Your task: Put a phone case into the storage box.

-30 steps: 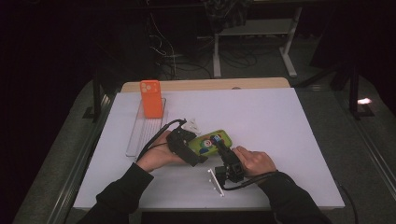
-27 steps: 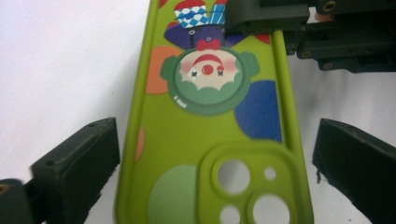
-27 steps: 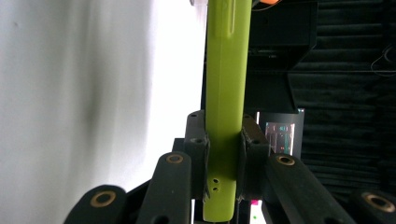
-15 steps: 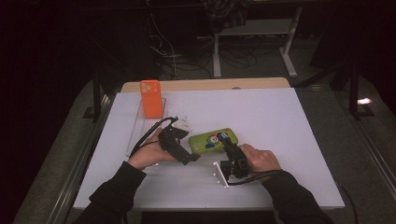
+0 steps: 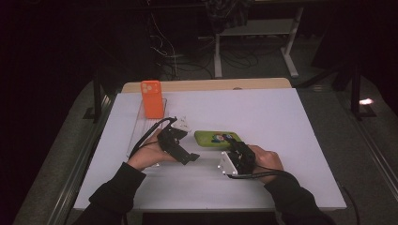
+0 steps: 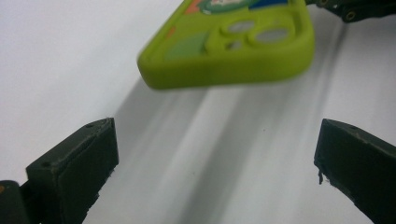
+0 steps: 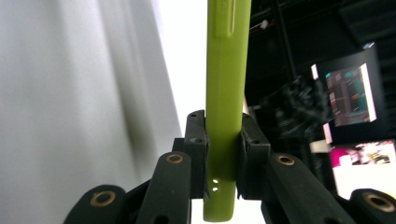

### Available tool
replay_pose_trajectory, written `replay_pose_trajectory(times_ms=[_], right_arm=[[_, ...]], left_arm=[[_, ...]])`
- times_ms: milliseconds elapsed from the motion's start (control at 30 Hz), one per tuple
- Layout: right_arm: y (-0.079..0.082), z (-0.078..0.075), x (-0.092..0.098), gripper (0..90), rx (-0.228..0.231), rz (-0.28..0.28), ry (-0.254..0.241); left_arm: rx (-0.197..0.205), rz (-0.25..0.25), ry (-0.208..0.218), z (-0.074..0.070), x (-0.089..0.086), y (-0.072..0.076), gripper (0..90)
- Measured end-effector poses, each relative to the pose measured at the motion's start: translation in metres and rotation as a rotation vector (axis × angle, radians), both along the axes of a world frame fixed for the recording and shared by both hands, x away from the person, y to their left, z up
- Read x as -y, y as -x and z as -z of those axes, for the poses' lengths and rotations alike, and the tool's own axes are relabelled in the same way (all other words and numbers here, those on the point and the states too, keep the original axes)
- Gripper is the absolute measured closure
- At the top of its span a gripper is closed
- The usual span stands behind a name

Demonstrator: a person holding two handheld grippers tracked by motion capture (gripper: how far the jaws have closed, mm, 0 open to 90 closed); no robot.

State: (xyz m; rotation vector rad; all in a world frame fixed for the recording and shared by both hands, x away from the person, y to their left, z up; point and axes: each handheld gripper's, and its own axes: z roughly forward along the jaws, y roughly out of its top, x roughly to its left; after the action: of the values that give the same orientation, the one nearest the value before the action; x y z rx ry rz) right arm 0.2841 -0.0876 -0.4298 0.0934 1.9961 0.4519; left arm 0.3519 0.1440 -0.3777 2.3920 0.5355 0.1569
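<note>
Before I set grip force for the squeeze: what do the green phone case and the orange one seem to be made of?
The lime-green phone case looks like soft silicone or rubber: matte skin, thick rounded edges, moulded camera holes, a printed picture on its back. The right gripper is clamped on its edge. The orange phone case, standing in a clear holder, seems similarly matte, though too far off to be sure.

An orange phone case (image 5: 151, 99) stands in a clear tray (image 5: 136, 136) on the white table (image 5: 281, 126).

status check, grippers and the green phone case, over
Right gripper clamped on green phone case. Left gripper open, short of case's camera end. Orange phone case upright in clear rack, well clear.
</note>
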Motion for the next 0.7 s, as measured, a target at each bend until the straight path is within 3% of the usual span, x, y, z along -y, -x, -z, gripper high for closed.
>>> replay_pose_trajectory(times_ms=[133, 233, 300, 433, 633, 700], right_arm=[[-0.004, -0.003, 0.003, 75.7, -0.056, 0.011, -0.051], [-0.006, -0.007, 0.006, 75.7, -0.133, 0.046, -0.143], [-0.008, -0.009, 0.007, 75.6, -0.181, 0.079, -0.236], [-0.013, -0.013, 0.012, 75.6, -0.279, 0.101, -0.331], [-0.020, -0.017, 0.019, 75.7, -0.401, 0.129, -0.475], [-0.022, -0.018, 0.022, 75.7, -0.444, 0.144, -0.534]], left_arm=[[-0.008, -0.008, -0.017, 0.002, 0.001, 0.001, 0.0], [-0.004, -0.007, -0.011, 0.002, 0.002, 0.000, 0.0], [-0.010, -0.012, -0.012, 0.003, 0.002, 0.000, 0.0], [-0.001, 0.007, -0.042, 0.002, 0.001, -0.002, 0.0], [-0.015, -0.005, -0.037, 0.003, 0.001, -0.002, 0.0], [-0.027, -0.028, -0.011, 0.004, 0.002, 0.000, 0.0]])
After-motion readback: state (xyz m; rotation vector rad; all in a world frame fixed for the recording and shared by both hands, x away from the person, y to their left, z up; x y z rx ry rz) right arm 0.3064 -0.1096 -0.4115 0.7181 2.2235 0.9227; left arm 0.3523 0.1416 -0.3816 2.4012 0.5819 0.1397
